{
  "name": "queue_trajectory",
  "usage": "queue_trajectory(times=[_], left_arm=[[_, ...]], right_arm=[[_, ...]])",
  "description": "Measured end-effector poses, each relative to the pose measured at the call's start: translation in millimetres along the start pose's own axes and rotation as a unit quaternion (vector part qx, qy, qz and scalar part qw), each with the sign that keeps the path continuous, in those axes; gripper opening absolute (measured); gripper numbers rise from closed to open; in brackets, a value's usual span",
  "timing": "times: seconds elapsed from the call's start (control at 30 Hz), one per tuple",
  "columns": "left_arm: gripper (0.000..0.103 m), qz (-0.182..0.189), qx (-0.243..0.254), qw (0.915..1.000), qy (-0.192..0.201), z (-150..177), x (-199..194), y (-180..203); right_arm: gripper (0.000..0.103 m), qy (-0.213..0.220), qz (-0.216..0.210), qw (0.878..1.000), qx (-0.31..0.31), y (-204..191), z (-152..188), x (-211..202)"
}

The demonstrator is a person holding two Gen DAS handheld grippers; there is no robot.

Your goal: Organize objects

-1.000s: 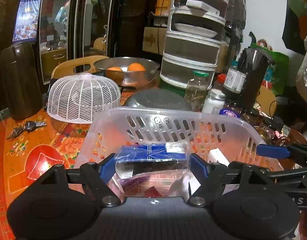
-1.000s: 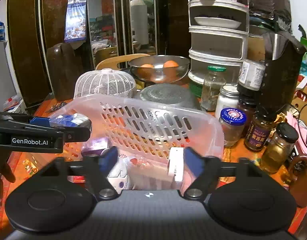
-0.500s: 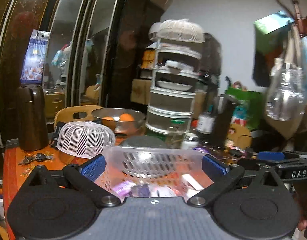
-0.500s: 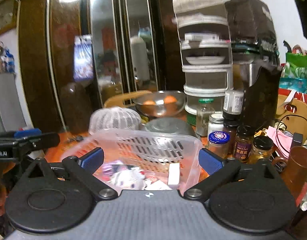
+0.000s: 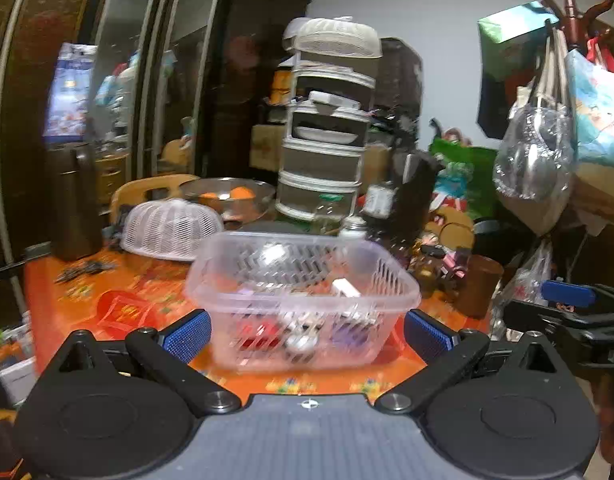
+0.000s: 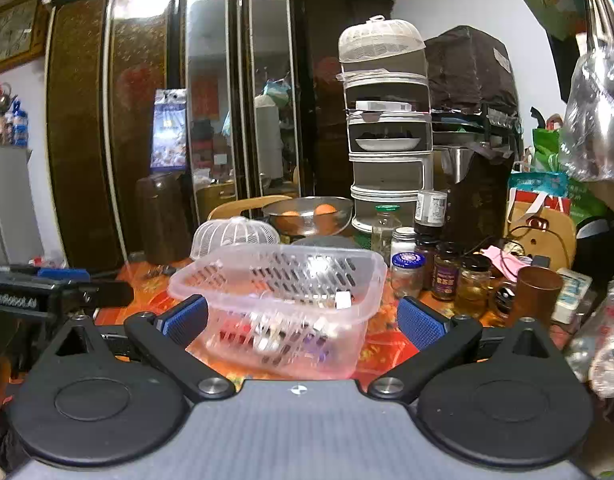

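A clear plastic basket (image 5: 303, 280) with slotted walls stands on the orange table (image 5: 107, 296); it holds several small packets and boxes, blurred. It also shows in the right wrist view (image 6: 283, 296). My left gripper (image 5: 307, 334) is open and empty, drawn back in front of the basket. My right gripper (image 6: 303, 322) is open and empty, also drawn back before the basket. The right gripper shows at the right edge of the left wrist view (image 5: 567, 300); the left one shows at the left edge of the right wrist view (image 6: 59, 292).
Behind the basket are a white mesh food cover (image 6: 235, 236), a steel bowl with oranges (image 6: 307, 216), a stacked grey food rack (image 6: 387, 152), a brown jug (image 6: 161, 216) and several jars (image 6: 427, 268). A brown cup (image 6: 535, 292) stands right. Keys (image 5: 83, 270) lie left.
Both grippers opened wide and pulled back and up from the basket. The packet the left gripper held over the basket is no longer between its fingers.
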State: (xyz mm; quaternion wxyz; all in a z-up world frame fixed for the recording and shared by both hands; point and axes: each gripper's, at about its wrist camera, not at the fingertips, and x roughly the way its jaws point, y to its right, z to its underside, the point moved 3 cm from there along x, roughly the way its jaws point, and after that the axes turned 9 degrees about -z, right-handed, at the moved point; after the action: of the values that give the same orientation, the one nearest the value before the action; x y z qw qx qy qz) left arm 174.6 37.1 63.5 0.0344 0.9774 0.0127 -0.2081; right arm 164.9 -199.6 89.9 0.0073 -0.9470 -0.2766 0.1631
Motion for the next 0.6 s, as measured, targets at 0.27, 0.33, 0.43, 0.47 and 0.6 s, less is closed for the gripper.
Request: queue_trajectory(times=[0.27, 0.33, 0.43, 0.47, 0.6], left_arm=[[0.103, -0.044, -0.007, 0.999, 0.006, 51, -92, 17], [0.103, -0.018, -0.022, 0.9996, 0.006, 61, -105, 21], [0.103, -0.017, -0.031, 0.9994, 0.005, 55, -108, 21], [0.103, -0.023, -0.032, 0.9992, 0.011, 51, -109, 20], [0.103, -0.031, -0.032, 0.9986, 0.026, 39, -115, 26]], right_arm=[[0.103, -0.052, -0.056, 0.991, 0.108, -23, 48, -66], [0.103, -0.048, -0.04, 0.993, 0.105, -28, 54, -72], [0.103, -0.039, 0.011, 0.996, 0.078, -30, 43, -72], [0.103, -0.029, 0.018, 0.996, 0.081, -28, 39, -74], [0.103, -0.027, 0.021, 0.998, 0.059, -27, 29, -76]])
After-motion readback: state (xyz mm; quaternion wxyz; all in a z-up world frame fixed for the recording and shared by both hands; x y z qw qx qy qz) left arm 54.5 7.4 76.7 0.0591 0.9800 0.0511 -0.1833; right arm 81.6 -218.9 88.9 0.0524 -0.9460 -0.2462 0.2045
